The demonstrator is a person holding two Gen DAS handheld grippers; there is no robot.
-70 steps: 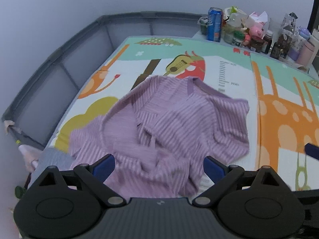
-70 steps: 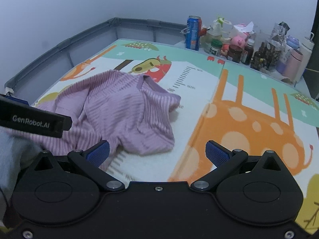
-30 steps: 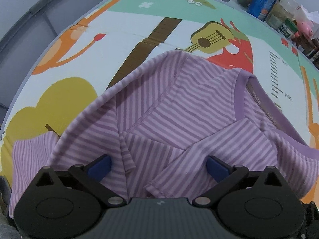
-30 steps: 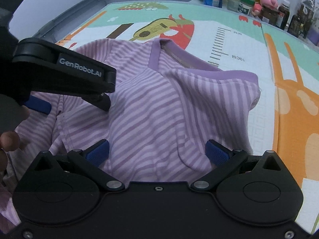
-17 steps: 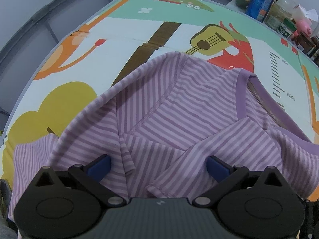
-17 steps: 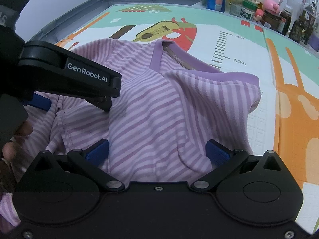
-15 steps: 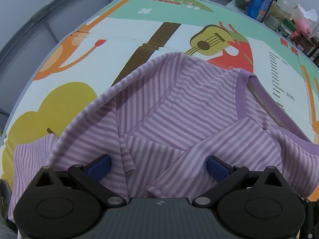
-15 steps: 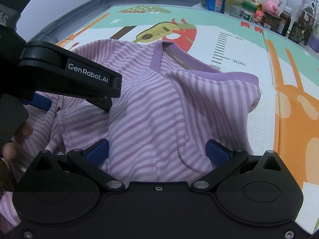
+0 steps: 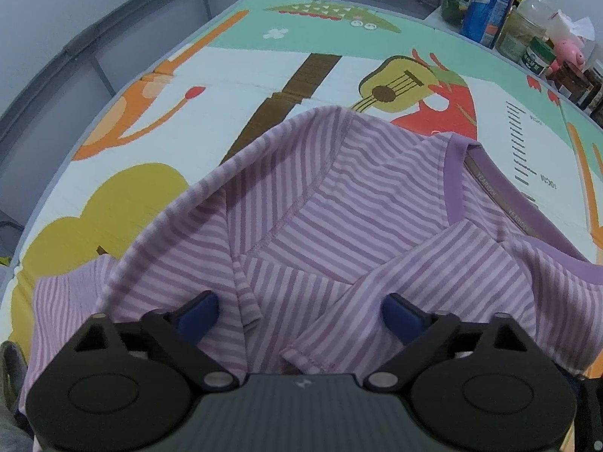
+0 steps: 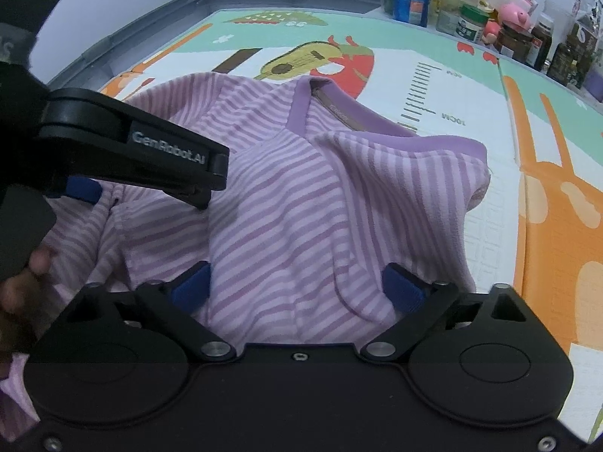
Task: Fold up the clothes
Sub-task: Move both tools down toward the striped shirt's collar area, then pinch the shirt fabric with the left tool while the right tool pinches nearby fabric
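Now, striped purple shirt [image 9: 331, 203] crumpled on play mat [image 9: 233, 64], left gripper [image 9: 299, 310] and right gripper [image 10: 297, 282] unclenched, jaws just narrowing, fabric bunched between both, collar at 1 o'clock.

On the side of your left gripper [image 10: 147, 192], seen from the right wrist view, you can read "GenRobot.AI" in pale letters on the black arm. Inside the collar of the striped shirt [image 9: 339, 218], the neck tape [image 9: 501, 199] carries a repeated word that looks like "YEARIDOV", though the last letters are unsure. On the play mat [image 10: 490, 94], the printed ruler scale [image 10: 426, 94] is marked "10CM", which you see upside down. The blue can [image 9: 488, 3] at the back has white lettering too blurred for you to read.
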